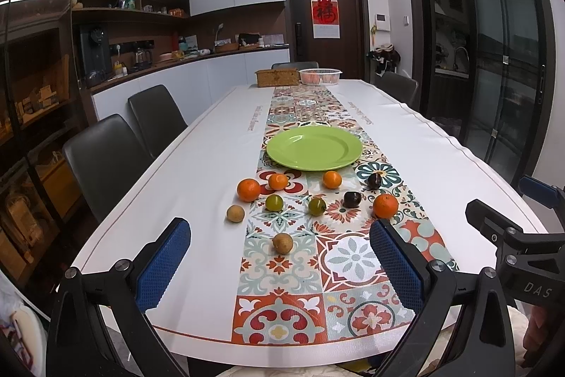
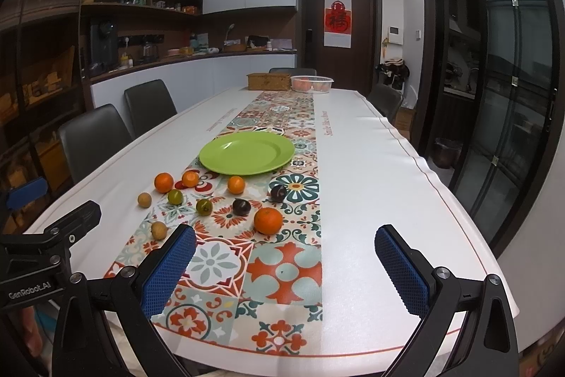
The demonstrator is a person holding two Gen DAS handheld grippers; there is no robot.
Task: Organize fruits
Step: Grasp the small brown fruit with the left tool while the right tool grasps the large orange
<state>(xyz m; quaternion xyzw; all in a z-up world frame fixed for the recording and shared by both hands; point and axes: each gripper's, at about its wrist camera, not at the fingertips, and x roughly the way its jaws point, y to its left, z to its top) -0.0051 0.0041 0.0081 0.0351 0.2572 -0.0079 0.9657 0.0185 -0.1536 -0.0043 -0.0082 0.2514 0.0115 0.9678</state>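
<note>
Ten loose fruits lie near the empty green plate [image 1: 314, 148]; both grippers' fingers are spread, so take the nearest longan [image 1: 282, 243] first.

Left tool [image 1: 279, 257] and right tool [image 2: 284, 265] side by side, fingers spread wide (both empty).

Black angular gripper frames, silver screws, blue textured fingers [image 1: 166, 262], white "DAS" and "GenRobot_AI" lettering
</note>
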